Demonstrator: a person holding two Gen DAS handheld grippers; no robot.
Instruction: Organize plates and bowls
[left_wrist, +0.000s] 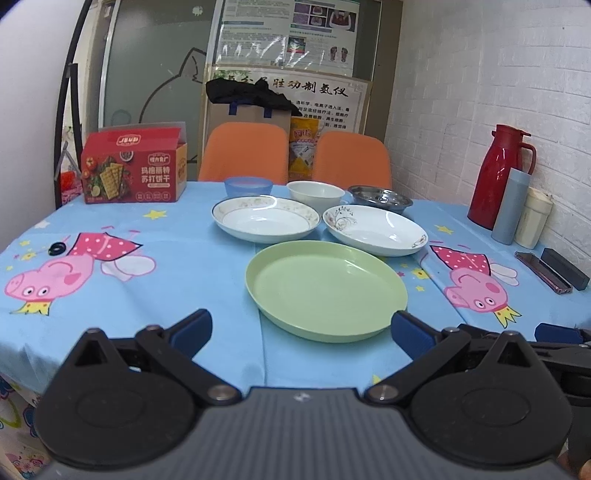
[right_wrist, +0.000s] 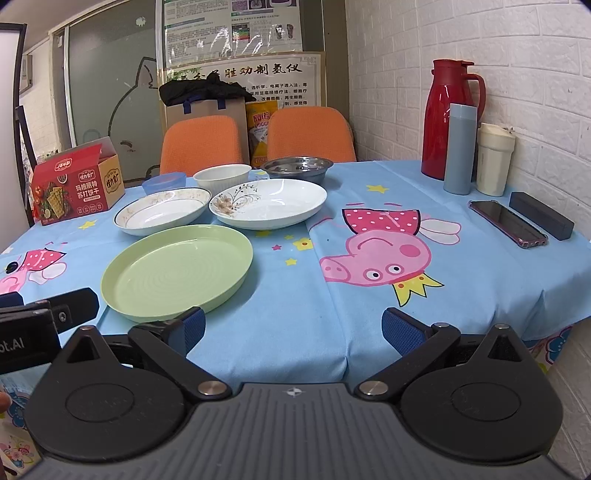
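On the cartoon-pig tablecloth (left_wrist: 184, 280), both the left gripper (left_wrist: 301, 328) and the right gripper (right_wrist: 291, 330) gape wide and empty before the green plastic plate (left_wrist: 327, 288), which looks light, stiff and best pinched at its raised rim, unlike the breakable china beyond.

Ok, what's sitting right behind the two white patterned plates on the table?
A row of three bowls: a blue plastic bowl, a white bowl and a steel bowl. The plates' rims cover the bowls' bases, and the blue bowl's inside cannot be seen.
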